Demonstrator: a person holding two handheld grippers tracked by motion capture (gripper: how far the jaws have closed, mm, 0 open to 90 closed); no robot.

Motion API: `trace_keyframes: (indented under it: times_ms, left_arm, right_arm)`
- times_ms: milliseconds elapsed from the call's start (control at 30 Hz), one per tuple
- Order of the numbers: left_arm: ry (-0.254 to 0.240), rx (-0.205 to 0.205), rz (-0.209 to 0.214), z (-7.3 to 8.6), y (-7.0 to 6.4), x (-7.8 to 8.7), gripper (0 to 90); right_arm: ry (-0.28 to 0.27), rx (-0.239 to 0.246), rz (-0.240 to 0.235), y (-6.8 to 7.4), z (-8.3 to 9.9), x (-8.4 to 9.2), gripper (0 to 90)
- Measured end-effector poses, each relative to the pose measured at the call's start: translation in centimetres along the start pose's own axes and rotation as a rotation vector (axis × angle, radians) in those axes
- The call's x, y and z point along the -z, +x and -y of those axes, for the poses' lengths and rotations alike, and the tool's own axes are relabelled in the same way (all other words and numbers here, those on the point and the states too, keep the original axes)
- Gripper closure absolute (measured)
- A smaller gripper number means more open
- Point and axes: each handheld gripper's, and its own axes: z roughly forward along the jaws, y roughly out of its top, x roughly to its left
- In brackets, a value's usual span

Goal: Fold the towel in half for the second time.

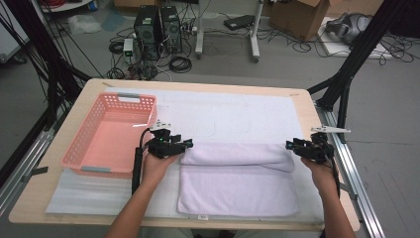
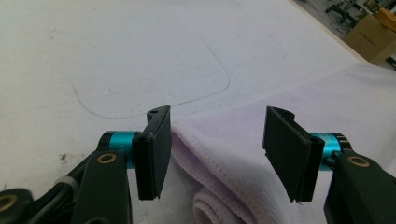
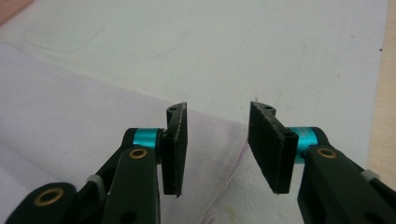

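Towel lies lower centre on the desk, far edge folded over. Left tongs and right tongs gape at its fold corners, holding nothing. More folds likely remain.

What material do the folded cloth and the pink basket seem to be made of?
The folded cloth looks like soft terry or microfibre in pale lilac: its surface is fuzzy and matte, and the folded edge is thick and rounded. The pink basket looks like moulded plastic with a slight sheen: its walls carry regular rows of small holes. Its grey handles may be plastic too.
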Motion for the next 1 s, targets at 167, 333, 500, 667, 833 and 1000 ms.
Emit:
trace_keyframes:
  times_ms: [167,333,500,667,833,1000]
  left_arm:
    - [0.062,0.024,0.024,0.6,0.4,-1.7,45.0]
    - [0.079,-0.004,0.030,0.8,0.1,-2.3,60.6]
    - [0.029,-0.044,0.050,0.5,-0.2,-1.5,84.5]
    - [-0.029,-0.066,0.080,0.0,-0.8,0.1,85.2]
    - [-0.050,-0.080,0.105,0.2,-1.6,1.5,85.5]
    - [-0.073,-0.102,0.132,0.9,-2.6,3.2,85.5]
  right_arm:
    - [0.094,0.002,0.023,-0.1,-0.7,-2.4,51.4]
    - [0.180,-0.012,0.059,-0.5,-0.3,-4.4,54.4]
    - [0.171,0.035,0.027,-0.4,-0.5,-4.4,82.1]
    - [0.037,0.055,0.012,0.2,-0.8,-2.0,82.4]
    - [-0.042,0.062,-0.012,0.6,-0.3,0.1,82.3]
    - [-0.092,0.061,-0.032,1.1,1.2,1.8,82.2]
